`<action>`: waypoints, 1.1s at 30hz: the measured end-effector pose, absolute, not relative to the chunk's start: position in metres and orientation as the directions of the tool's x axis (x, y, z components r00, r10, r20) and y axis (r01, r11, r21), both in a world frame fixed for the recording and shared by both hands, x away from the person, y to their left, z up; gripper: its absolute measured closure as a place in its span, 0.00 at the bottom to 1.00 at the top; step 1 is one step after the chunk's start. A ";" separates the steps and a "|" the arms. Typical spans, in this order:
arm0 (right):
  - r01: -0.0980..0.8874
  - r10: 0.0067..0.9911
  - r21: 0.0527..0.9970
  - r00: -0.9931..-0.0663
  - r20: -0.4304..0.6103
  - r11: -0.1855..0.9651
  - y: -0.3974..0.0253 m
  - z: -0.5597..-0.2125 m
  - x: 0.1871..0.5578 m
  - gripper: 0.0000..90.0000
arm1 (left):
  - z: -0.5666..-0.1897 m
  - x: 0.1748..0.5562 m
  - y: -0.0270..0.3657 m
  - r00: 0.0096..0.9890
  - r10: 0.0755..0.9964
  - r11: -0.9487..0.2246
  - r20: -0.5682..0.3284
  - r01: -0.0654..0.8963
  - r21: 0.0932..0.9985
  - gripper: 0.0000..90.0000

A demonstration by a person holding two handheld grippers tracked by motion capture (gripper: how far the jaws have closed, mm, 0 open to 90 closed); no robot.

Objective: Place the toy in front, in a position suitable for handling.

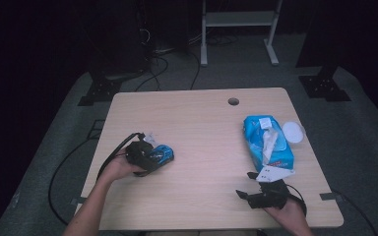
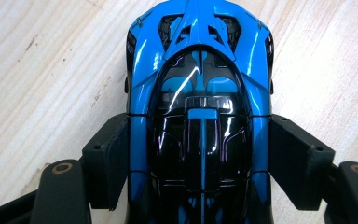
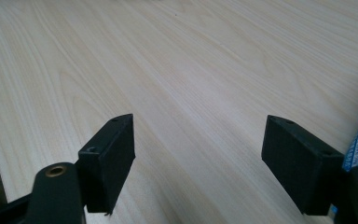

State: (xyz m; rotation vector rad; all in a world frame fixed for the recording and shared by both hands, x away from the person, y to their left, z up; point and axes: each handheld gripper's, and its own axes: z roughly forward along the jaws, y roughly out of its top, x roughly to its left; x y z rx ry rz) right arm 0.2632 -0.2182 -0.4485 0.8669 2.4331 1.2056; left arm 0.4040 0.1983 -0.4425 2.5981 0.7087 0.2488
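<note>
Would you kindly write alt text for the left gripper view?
A glossy blue and black toy sports car sits between the two black jaws of the left claw, which press against its sides. Pale wooden table lies beneath.

**Left gripper view: jaws on the toy car**

We see the left gripper (image 2: 200, 158) straddling a blue and black toy car (image 2: 199, 93) from above. Each black jaw sits flush against one flank of the car at mid-body, one per side. The car's glossy dark canopy runs between them, its far end pointing up the frame. Under it, we see the pale wood-grain table (image 2: 51, 70).
</note>
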 end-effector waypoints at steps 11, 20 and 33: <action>0.385 0.630 0.795 -0.776 0.005 0.468 -0.218 -0.448 0.264 0.27 | -0.418 0.399 0.200 0.853 0.514 -0.773 0.088 0.416 0.479 0.31; 0.376 0.639 0.808 -0.769 0.000 0.454 -0.221 -0.444 0.263 0.27 | -0.395 0.385 0.151 0.909 0.400 -0.805 0.120 0.286 0.519 0.31; 0.333 0.662 0.851 -0.749 -0.022 0.405 -0.232 -0.427 0.257 0.28 | -0.429 0.364 0.045 0.984 0.170 -0.879 0.051 0.127 0.460 0.31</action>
